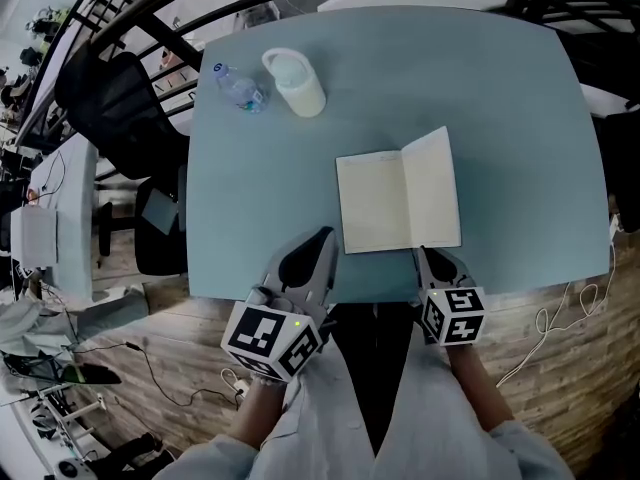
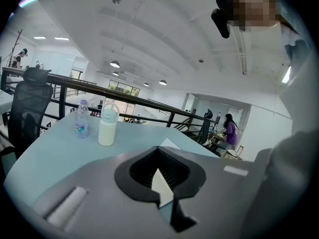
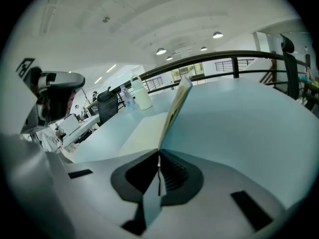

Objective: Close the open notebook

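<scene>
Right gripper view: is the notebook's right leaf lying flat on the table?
No, the right leaf of the open cream-paged notebook stands up off the pale blue table, pinched in the right tongs.

Operator on my feed: pale grey sleeves [image 1: 505, 446] on both arms. Left gripper [image 1: 324, 234] and right gripper [image 1: 421, 252] match: grey shells tapering to a point, black ribbed lining inside the jaws. Each carries a white cube with black square markers, left cube [image 1: 268, 340] and right cube [image 1: 452, 315]. Small green light [image 1: 297, 323] on the left cube. Right shell has black rectangular patches [image 3: 247, 209], left has pale ones [image 2: 66, 209].
</scene>
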### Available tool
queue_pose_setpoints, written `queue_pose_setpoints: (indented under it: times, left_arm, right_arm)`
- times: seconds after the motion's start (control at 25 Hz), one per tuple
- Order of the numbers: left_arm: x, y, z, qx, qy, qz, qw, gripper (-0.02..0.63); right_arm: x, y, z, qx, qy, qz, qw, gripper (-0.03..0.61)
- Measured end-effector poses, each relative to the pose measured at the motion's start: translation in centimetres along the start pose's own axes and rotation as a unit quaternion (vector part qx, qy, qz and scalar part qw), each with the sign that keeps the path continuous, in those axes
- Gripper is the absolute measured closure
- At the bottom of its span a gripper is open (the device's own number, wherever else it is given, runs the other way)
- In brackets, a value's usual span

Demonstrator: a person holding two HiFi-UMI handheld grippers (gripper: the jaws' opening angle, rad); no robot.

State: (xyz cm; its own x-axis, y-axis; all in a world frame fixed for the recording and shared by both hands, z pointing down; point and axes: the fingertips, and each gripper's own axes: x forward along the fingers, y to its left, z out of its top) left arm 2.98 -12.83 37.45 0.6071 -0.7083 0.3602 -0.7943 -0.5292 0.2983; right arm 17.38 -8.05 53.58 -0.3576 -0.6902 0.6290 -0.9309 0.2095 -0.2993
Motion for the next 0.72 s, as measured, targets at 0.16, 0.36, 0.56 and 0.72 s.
queue_pose_setpoints:
  times: [0.16, 0.36, 0.56, 0.72]
  left_arm:
    - [-0.2, 0.3, 0.0, -0.002, -0.001, 0.003, 1.0000, 0.612]
    - [-0.5, 0.5, 0.0, -0.004, -0.004, 0.005, 1.0000, 0.611]
    - [-0.8, 1.0, 0.0, -0.006, -0.006, 0.010, 0.9999, 0.612]
    - [-1.1, 1.4, -0.1, -0.007, -0.008, 0.015, 0.9998, 0.611]
  right_arm:
    - [0.3, 0.7, -0.1, -0.044, 0.017, -0.004, 0.999, 0.568]
    - [0.4, 1.4, -0.3, -0.101, 0.036, -0.012, 0.994, 0.568]
    - [0.8, 2.2, -0.3, -0.155, 0.051, -0.016, 0.987, 0.568]
    - [1.1, 2.8, -0.5, -0.195, 0.062, -0.017, 0.979, 0.568]
